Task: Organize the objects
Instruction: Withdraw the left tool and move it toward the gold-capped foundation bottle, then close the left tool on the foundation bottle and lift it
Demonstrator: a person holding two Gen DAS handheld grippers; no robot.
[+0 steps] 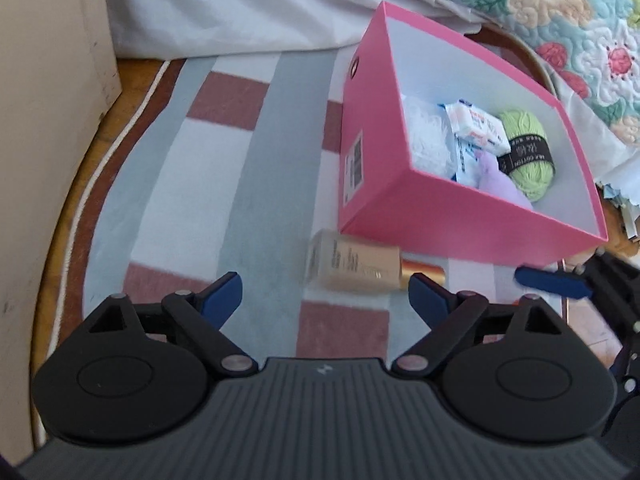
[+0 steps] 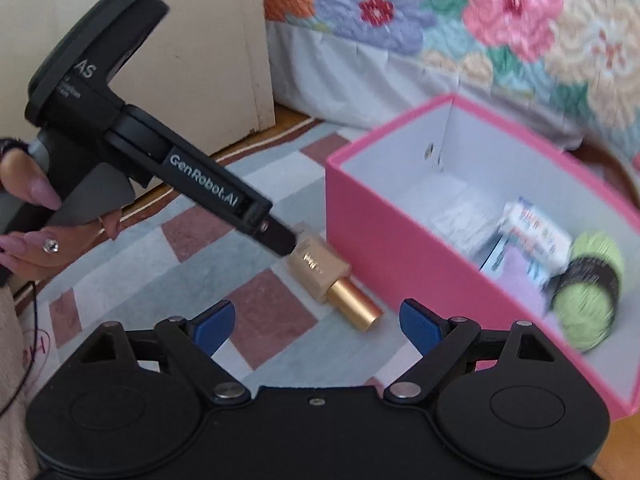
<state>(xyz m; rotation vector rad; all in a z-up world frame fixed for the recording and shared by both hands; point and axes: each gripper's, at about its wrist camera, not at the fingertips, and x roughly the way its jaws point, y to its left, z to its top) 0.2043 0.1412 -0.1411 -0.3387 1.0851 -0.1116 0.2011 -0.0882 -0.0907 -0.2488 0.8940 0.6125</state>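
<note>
A beige foundation bottle (image 1: 356,266) with a gold cap (image 2: 354,306) lies on its side on the rug, against the near wall of an open pink box (image 1: 440,216). The box holds a green yarn ball (image 1: 528,160), white packets (image 1: 476,124) and a lilac item (image 1: 500,178). My left gripper (image 1: 326,298) hangs open just short of the bottle, nothing between its blue pads. In the right wrist view the left gripper (image 2: 280,242) shows side-on, its tip over the bottle's base. My right gripper (image 2: 318,326) is open near the gold cap, holding nothing. One of its blue fingers (image 1: 552,286) shows beside the box.
A grey, white and red checked rug (image 1: 248,168) covers the wooden floor (image 1: 132,76). A cream cabinet (image 1: 44,120) stands at the left. A bed with a white sheet (image 1: 240,4) and floral quilt (image 2: 480,28) rises behind the box. A person's hand (image 2: 32,216) grips the left handle.
</note>
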